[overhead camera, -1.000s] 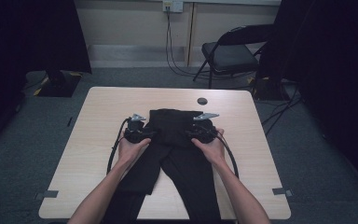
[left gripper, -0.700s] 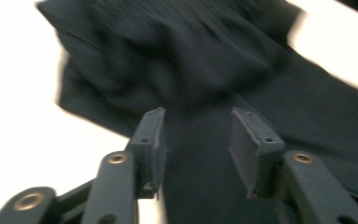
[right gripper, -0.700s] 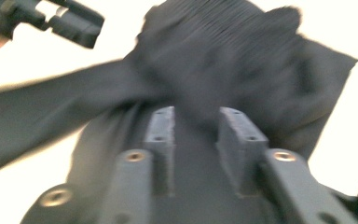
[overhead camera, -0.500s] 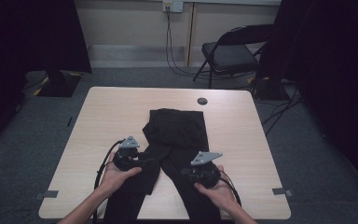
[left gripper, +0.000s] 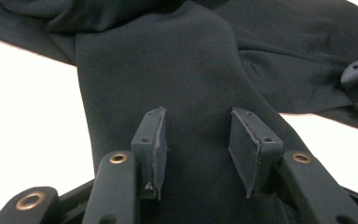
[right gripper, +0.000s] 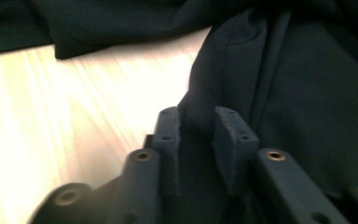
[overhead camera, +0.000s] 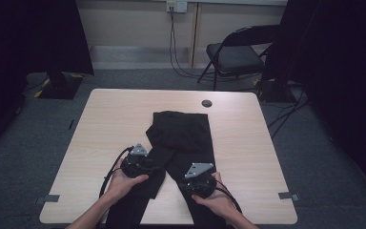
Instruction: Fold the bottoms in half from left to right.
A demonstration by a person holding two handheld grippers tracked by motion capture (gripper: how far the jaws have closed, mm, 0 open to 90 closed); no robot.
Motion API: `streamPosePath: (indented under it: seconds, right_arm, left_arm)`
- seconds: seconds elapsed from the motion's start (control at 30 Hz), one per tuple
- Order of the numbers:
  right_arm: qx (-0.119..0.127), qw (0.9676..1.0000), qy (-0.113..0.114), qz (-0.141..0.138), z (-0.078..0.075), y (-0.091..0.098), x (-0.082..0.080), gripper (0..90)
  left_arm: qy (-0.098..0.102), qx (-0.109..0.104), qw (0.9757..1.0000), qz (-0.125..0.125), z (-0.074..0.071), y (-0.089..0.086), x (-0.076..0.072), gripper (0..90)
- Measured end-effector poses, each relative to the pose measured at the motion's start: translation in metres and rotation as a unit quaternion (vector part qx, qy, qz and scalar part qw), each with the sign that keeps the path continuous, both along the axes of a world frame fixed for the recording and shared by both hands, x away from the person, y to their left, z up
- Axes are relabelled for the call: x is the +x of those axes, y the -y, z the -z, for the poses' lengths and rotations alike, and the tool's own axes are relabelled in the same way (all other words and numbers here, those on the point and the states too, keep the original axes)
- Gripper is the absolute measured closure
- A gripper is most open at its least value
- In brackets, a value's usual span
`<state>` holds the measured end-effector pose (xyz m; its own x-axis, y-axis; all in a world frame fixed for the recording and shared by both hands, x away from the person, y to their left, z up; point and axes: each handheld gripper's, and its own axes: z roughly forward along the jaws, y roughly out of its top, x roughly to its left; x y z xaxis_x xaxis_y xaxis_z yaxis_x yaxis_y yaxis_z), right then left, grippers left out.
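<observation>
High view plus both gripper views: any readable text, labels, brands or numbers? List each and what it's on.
None readable in any of the views.
Black trousers: no tag, label or print visible.
Wooden table: bare top, no markings.
Left gripper and right gripper: no lettering on the bodies or grey plates.
Wall outlet: too small to tell.

studio: black curtains (overhead camera: 38, 33), folding chair (overhead camera: 236, 55)

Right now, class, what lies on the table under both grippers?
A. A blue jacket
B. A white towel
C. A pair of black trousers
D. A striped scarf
C: the black trousers lie on the table, with two legs running toward the person.
</observation>
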<state>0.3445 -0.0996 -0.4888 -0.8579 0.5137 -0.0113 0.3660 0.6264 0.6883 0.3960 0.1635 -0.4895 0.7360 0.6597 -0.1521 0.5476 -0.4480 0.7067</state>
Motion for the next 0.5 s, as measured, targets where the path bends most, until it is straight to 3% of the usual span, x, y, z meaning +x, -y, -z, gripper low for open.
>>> streamPosePath:
  seconds: [0.03, 0.17, 0.23, 0.37, 0.47, 0.5]
  right_arm:
    - [0.003, 1.0000, -0.002, 0.002, 0.000, 0.000, 0.001, 84.7]
    - [0.021, 0.9997, -0.010, -0.002, -0.006, -0.003, -0.002, 90.0]
    - [0.053, 0.9985, -0.017, -0.006, -0.015, -0.009, -0.005, 90.0]
    - [0.091, 0.9948, -0.028, -0.037, -0.030, -0.031, -0.011, 90.0]
    - [0.099, 0.9934, -0.037, -0.044, -0.029, -0.046, -0.011, 90.0]
    - [0.101, 0.9922, -0.056, -0.046, -0.023, -0.057, -0.008, 90.0]
  left_arm:
    - [0.000, 0.000, 1.0000, 0.000, 0.000, 0.000, 0.000, 56.2]
    - [-0.004, 0.000, 1.0000, -0.007, 0.001, -0.003, 0.002, 56.4]
    - [-0.005, 0.002, 0.9999, -0.009, 0.000, -0.005, 0.004, 57.2]
    - [-0.009, 0.002, 0.9994, -0.033, -0.001, -0.012, 0.007, 57.2]
    - [-0.012, 0.002, 0.9989, -0.045, -0.001, -0.016, 0.008, 57.2]
    - [-0.013, 0.004, 0.9988, -0.047, -0.002, -0.020, 0.010, 57.2]
